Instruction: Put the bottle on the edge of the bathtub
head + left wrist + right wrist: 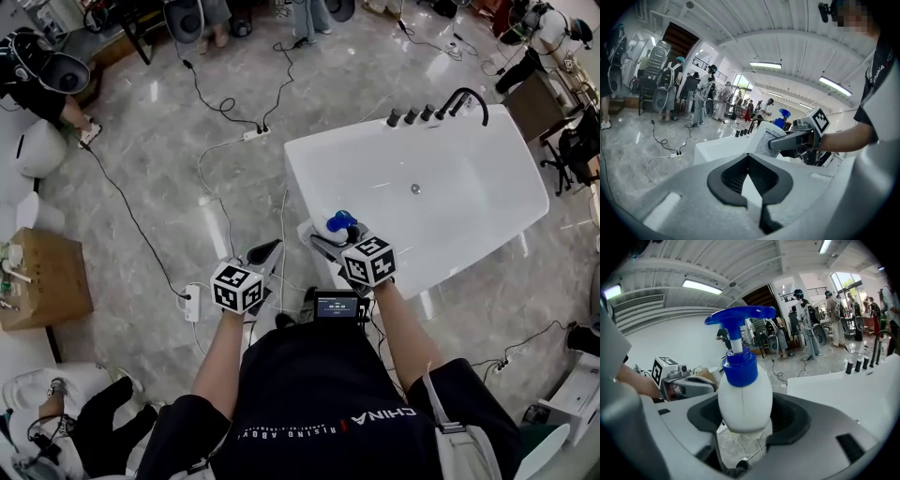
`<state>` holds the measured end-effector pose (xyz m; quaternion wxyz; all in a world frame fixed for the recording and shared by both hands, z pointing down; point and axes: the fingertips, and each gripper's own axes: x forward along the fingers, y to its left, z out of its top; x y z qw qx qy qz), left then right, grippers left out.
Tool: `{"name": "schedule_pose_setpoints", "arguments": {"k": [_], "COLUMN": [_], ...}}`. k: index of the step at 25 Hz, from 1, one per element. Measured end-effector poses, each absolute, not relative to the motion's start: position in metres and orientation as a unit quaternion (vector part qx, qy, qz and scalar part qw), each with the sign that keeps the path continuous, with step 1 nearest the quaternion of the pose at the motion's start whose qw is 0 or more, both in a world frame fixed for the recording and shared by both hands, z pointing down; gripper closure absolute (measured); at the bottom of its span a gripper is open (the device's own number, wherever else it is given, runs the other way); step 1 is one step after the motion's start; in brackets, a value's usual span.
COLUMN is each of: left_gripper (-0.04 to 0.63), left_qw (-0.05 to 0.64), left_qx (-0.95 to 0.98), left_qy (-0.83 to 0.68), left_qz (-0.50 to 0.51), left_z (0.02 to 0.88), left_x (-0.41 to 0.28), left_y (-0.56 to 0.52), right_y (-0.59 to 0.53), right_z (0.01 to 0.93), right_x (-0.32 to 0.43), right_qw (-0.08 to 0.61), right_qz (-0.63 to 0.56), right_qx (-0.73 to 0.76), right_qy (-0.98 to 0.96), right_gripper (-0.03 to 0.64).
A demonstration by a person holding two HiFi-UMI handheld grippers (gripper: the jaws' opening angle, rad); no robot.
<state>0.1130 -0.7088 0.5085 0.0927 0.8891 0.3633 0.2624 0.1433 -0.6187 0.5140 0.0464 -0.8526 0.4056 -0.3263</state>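
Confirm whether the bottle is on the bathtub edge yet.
Not yet: the right hand-held gripper grips the bottle, floor visible beneath it.

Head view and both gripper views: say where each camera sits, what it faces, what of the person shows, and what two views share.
Head view: on the person's head, steeply down at the bathtub; forearms, left gripper, right gripper show.
Left gripper view: rides that gripper, past shut, empty jaws toward the right gripper holding the bottle; right forearm shows.
Right gripper view: rides that gripper, along jaws clamping the bottle, toward the left gripper; left hand shows.
Shared: bottle and bathtub in all.
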Motion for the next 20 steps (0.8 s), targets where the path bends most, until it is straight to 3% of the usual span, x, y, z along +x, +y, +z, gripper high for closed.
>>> {"name": "schedule_pose_setpoints", "arguments": {"k": [11, 20], "left_gripper": [0.586, 0.586], "left_qw": [0.073, 0.067], "left_qx": [0.891, 0.872], "left_qy": [0.362, 0.401], "left_qz": [0.264, 0.273], "left_z": [0.513, 0.540], "left_x": [0.210, 0.335], "left_y": [-0.691, -0.682], "right_y": [-0.574, -0.576], "right_z": [0.534, 0.572], "right_x": [0.233, 0.356], "right_qw": [0.054, 0.053], "right_qz": [-0.328, -0.344], "right_qx": [-0.863, -0.873], "right_qy": [0.380, 0.342], "right_gripper": [0.339, 0.339]}}
